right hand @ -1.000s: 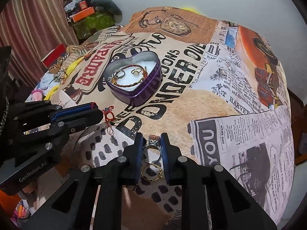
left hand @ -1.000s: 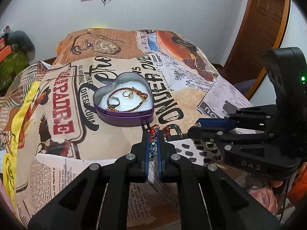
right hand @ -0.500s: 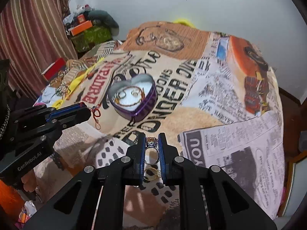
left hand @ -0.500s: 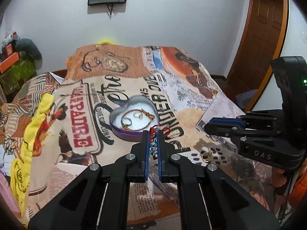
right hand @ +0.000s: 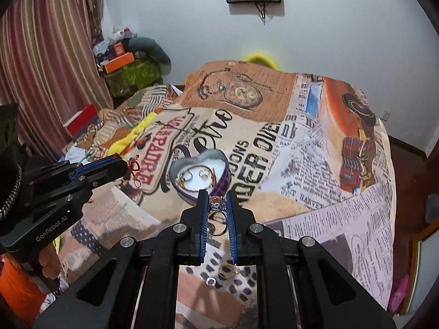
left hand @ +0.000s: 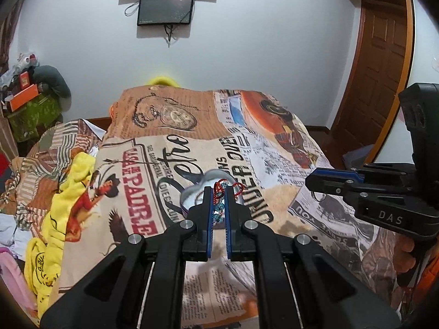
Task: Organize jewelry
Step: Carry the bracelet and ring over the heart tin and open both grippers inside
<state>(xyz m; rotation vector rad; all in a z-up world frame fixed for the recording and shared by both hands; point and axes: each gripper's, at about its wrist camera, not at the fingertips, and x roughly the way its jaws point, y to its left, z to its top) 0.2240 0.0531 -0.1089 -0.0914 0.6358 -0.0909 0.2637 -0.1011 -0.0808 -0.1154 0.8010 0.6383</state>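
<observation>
1. Left hand-held gripper [left hand: 218, 200]: jaws nearly closed on a red cord bracelet with pale blue beads [left hand: 219, 205]; the red cord loops stick out past the fingertips. In the right wrist view this gripper [right hand: 120, 164] enters from the left, with the red cord [right hand: 135, 166] dangling from its tip, raised above the bed.
2. Right hand-held gripper [right hand: 217, 205]: jaws closed to a narrow gap around a ring with an orange stone and a cluster setting [right hand: 218, 205]; the stone faces forward and the band hangs between the blue pads. In the left wrist view this gripper [left hand: 323, 182] reaches in from the right, and the ring's band [left hand: 318, 196] shows as a thin loop under its tip.
3. Heart-shaped purple tin [right hand: 201, 174]: rests on the bed, open, with a white lining; it contains a gold chain bracelet [right hand: 204, 176] and two small rings. In the left wrist view the tin [left hand: 192, 194] lies just beyond the left fingertips, partly hidden by them.
4. Loose jewelry: a gold ring [right hand: 230, 269] and a silver ring [right hand: 210, 281] lie on the spotted part of the bedspread, below the right gripper.
5. Bed [right hand: 315, 164]: covered with a newspaper-print bedspread.
</observation>
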